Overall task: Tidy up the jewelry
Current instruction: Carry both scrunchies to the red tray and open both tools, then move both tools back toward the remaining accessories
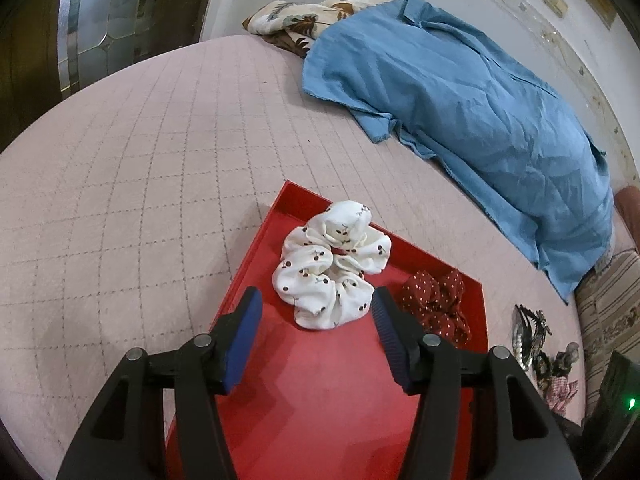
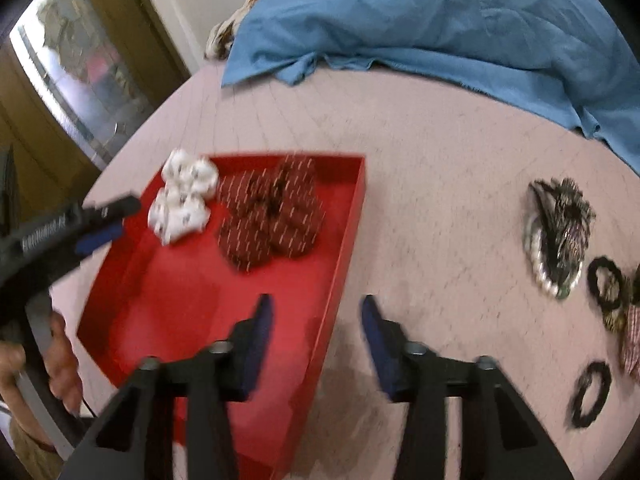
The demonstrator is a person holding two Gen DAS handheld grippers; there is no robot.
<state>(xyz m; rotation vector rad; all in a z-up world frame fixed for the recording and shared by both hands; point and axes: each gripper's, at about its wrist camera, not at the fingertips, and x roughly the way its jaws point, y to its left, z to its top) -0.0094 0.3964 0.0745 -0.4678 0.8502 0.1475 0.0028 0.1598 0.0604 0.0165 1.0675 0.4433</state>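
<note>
A red tray [image 1: 320, 380] [image 2: 180, 304] lies on the pink quilted bed. In it lie a white cherry-print scrunchie [image 1: 330, 266] [image 2: 182, 200] and a dark red dotted scrunchie [image 1: 438, 306] [image 2: 272, 220]. My left gripper [image 1: 316, 312] is open and empty, just above the tray and short of the white scrunchie; it also shows in the right wrist view [image 2: 108, 220]. My right gripper [image 2: 318, 312] is open and empty over the tray's right wall. To the right on the bed lie a pearl hair clip [image 2: 558, 236] [image 1: 528, 332], black hair ties [image 2: 592, 394] and a checked scrunchie [image 2: 632, 336].
A blue shirt [image 1: 460, 92] [image 2: 440, 12] lies spread across the far side of the bed, over a floral cloth [image 1: 304, 20]. A glass door [image 1: 100, 12] stands beyond the bed's left edge. A striped pillow [image 1: 608, 312] lies at the right.
</note>
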